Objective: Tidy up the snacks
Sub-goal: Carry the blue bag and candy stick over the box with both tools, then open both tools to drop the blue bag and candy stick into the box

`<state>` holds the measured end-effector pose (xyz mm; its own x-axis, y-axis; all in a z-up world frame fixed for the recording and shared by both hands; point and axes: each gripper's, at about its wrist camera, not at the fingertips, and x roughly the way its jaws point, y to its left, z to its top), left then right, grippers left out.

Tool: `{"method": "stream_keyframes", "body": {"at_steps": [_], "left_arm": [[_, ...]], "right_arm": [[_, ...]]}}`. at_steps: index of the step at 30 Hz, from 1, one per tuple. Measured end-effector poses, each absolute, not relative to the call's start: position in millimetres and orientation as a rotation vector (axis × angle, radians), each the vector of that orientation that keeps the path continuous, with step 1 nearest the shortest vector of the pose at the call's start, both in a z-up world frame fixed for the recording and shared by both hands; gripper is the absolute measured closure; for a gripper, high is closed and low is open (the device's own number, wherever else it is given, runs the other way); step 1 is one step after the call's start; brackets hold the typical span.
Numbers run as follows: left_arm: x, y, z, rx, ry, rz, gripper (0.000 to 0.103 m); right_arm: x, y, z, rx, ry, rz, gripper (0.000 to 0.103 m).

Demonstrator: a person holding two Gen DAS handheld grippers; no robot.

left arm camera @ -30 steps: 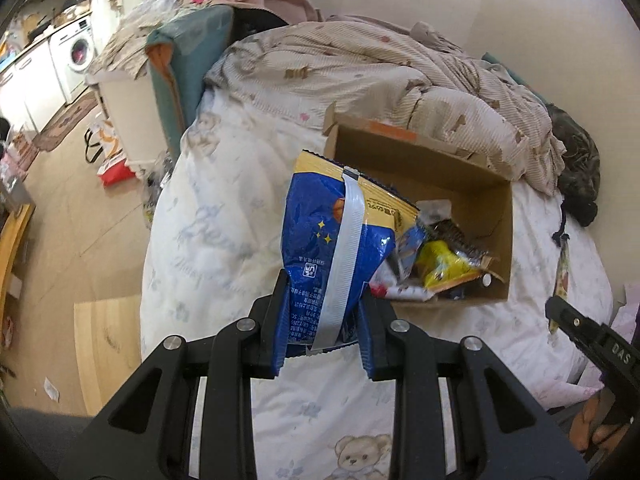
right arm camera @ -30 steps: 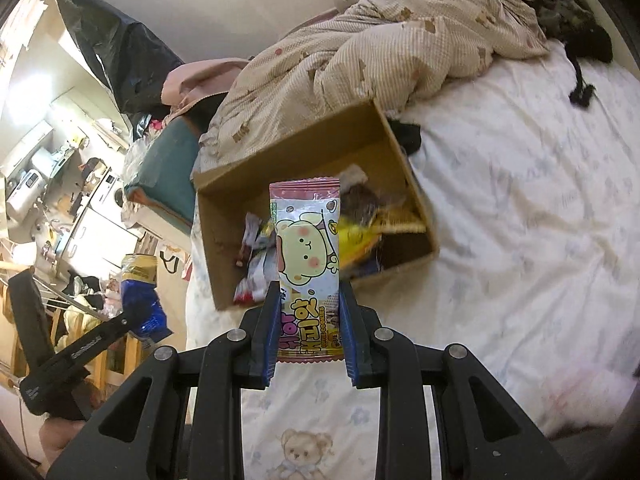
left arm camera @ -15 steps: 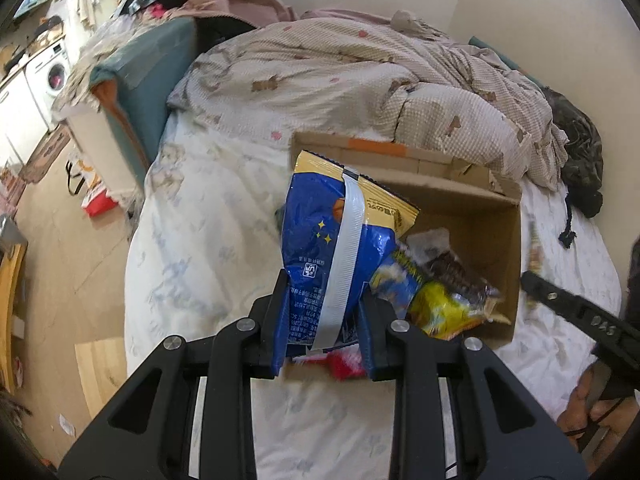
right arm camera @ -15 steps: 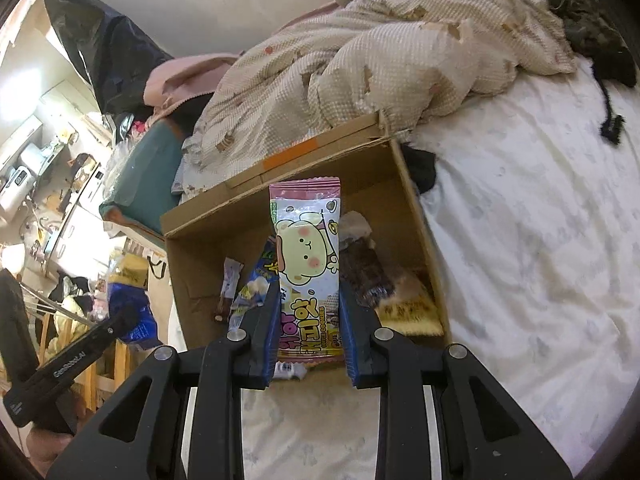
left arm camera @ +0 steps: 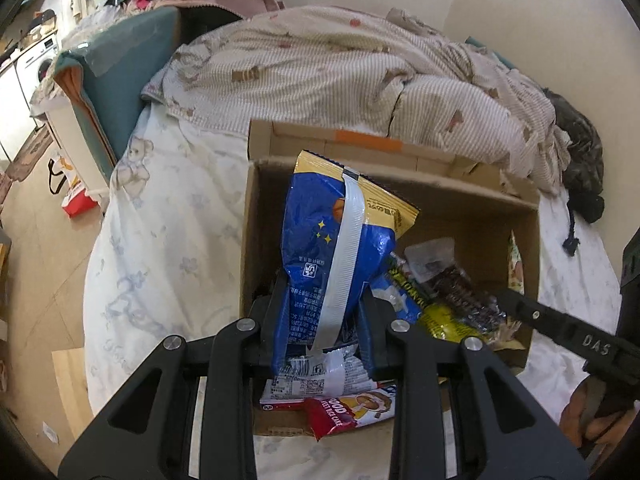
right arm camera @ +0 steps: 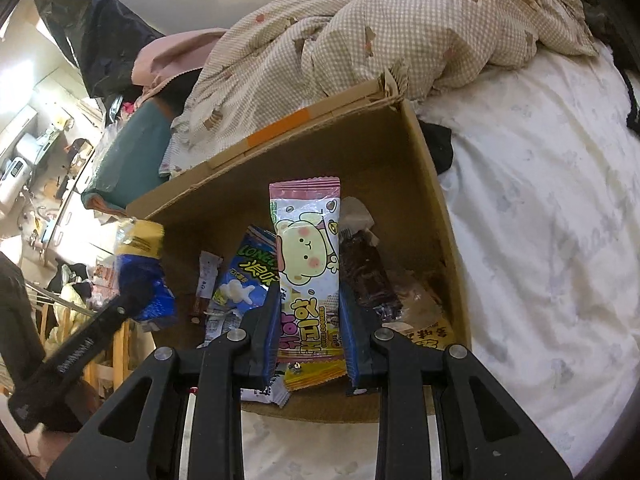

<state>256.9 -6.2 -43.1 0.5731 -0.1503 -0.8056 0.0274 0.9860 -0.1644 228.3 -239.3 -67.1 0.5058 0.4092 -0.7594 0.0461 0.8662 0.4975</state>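
Observation:
A cardboard box lies open on the bed with several snack packs inside. My left gripper is shut on a blue and yellow snack bag and holds it upright over the box's left half; the bag also shows in the right wrist view. My right gripper is shut on a pink and white cookie pack with a cartoon dog, held upright over the box's near edge. A red rice cake pack lies at the box's near wall.
A rumpled checked quilt lies behind the box. The white bear-print sheet spreads on both sides. Dark clothing lies far right. A teal cushion stands at the bed's left edge, floor beyond.
Both grippers have moved forward with their packs, from in front of the box to over its inside. The box now fills the middle of both views.

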Motion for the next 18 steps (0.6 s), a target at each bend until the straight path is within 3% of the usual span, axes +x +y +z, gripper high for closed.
{"method": "stream_keyframes", "body": {"at_steps": [18], "left_arm": [[258.6,-6.4,-48.0,-0.122,0.948,-0.104,0.076]], "right_arm": [[233.4,-236.1,-72.7,0.538,1.034,0.243,0.074]]}}
